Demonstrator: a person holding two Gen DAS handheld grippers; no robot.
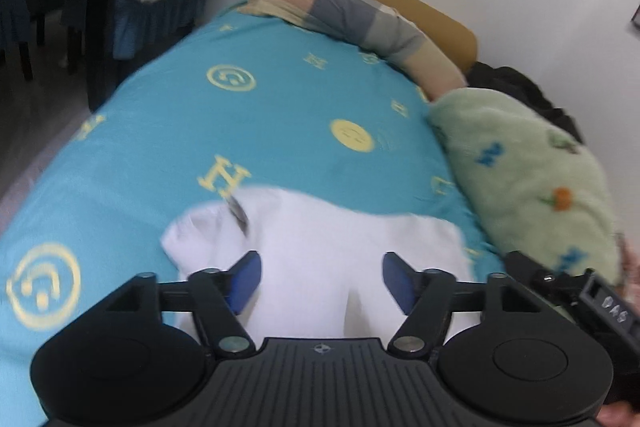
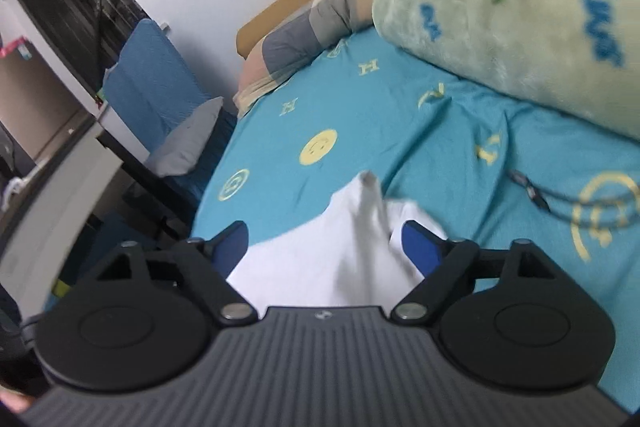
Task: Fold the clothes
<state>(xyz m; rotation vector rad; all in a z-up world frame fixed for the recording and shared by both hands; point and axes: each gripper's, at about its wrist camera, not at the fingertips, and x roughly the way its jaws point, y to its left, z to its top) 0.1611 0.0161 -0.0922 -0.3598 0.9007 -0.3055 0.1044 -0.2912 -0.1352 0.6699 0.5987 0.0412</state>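
**Between folds, both grippers free**

White garment [image 1: 320,259] lies bunched on the turquoise bedsheet [image 1: 160,147]. Left gripper [image 1: 322,285] and right gripper [image 2: 326,247] stand wide, pads gripping nothing. Judged next: regrasp an edge, fold over. Right view alone shows a dark cord [image 2: 536,197]; left alone shows the collar tag [image 1: 239,215].
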